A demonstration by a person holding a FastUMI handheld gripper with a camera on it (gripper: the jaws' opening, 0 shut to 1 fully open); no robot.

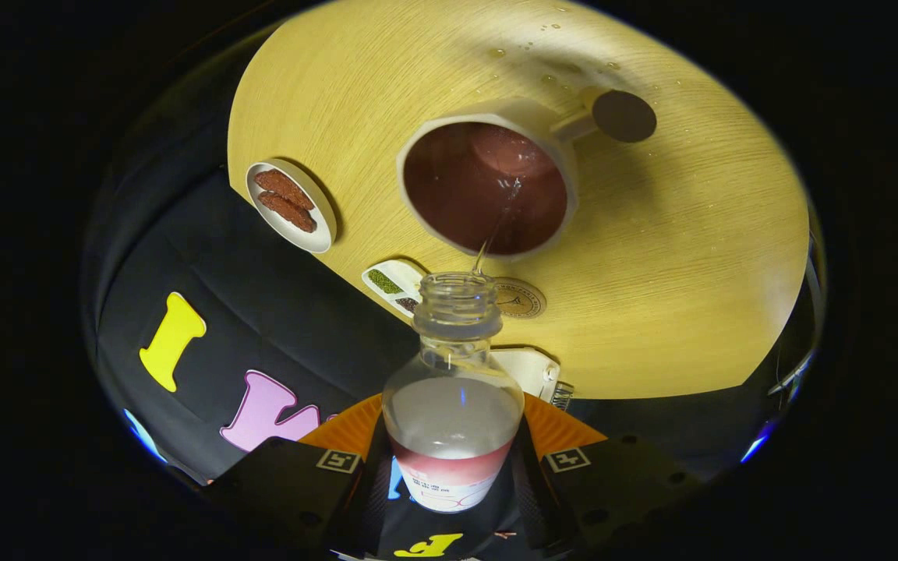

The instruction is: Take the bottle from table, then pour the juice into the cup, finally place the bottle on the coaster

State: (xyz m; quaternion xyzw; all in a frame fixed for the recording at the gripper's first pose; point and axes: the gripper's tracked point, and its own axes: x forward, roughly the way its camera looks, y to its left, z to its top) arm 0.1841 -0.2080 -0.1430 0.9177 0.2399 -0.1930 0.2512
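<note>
Bottle (pixel 453 405) clamped between both gripper (pixel 453 467) fingers, tipped toward cup (pixel 488 187), thin stream falling into it. Coaster (pixel 517 298) just beside the bottle neck, near counter (pixel 691 273) edge. Dish (pixel 291 204) with two brown pieces and a small tray (pixel 394 282) along the same edge. Droplets beyond the cup.

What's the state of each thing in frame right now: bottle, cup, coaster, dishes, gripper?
bottle: uncapped, tilted toward the cup, thin stream leaving its mouth
cup: upright on the table, partly filled with reddish juice, stream landing inside
coaster: bare, lying flat beside the cup
round dish: holds two brown pieces
small tray: holds green and dark bits
table: some droplets beyond the cup
gripper: shut on the bottle
</note>
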